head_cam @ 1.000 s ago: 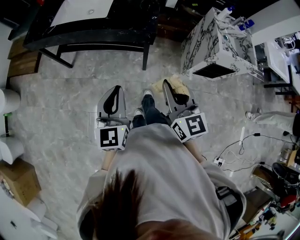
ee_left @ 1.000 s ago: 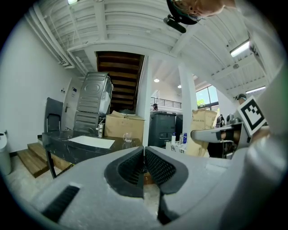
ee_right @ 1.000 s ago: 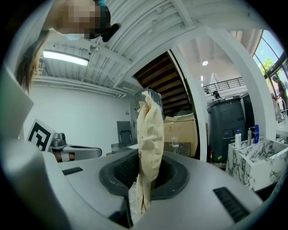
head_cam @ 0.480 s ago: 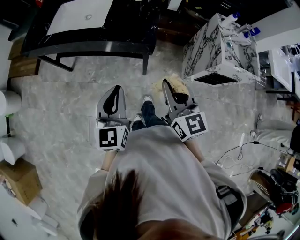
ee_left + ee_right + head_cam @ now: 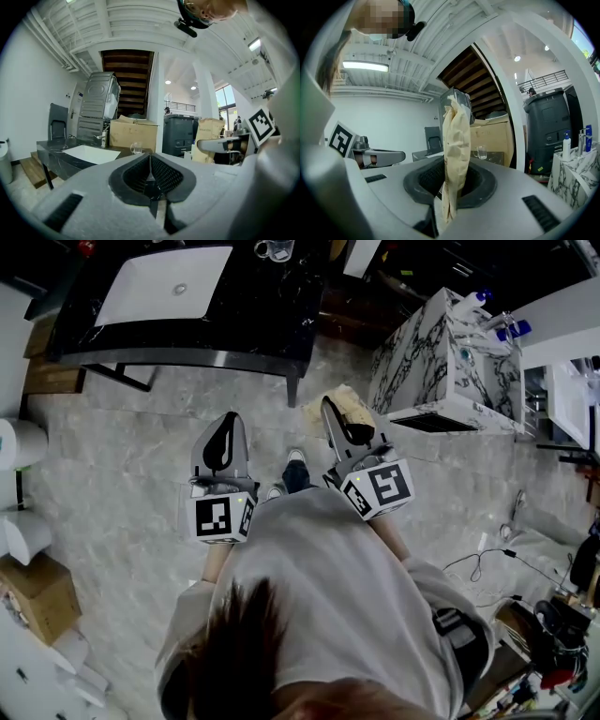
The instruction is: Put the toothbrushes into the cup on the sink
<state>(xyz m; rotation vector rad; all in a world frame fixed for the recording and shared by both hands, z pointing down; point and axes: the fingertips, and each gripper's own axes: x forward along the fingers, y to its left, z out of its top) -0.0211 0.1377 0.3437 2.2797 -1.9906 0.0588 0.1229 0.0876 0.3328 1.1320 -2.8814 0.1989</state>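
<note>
Since the cup point(image 5: 274, 249) is standing far off, a cloth point(image 5: 457, 140) is being clamped by the right gripper point(image 5: 333, 418), the left gripper point(image 5: 225, 423) being held shut, empty.

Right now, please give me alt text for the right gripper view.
The right gripper is shut on a crumpled pale yellow cloth, upright between its jaws. Behind it, a glass cup stands on a dark counter.
</note>
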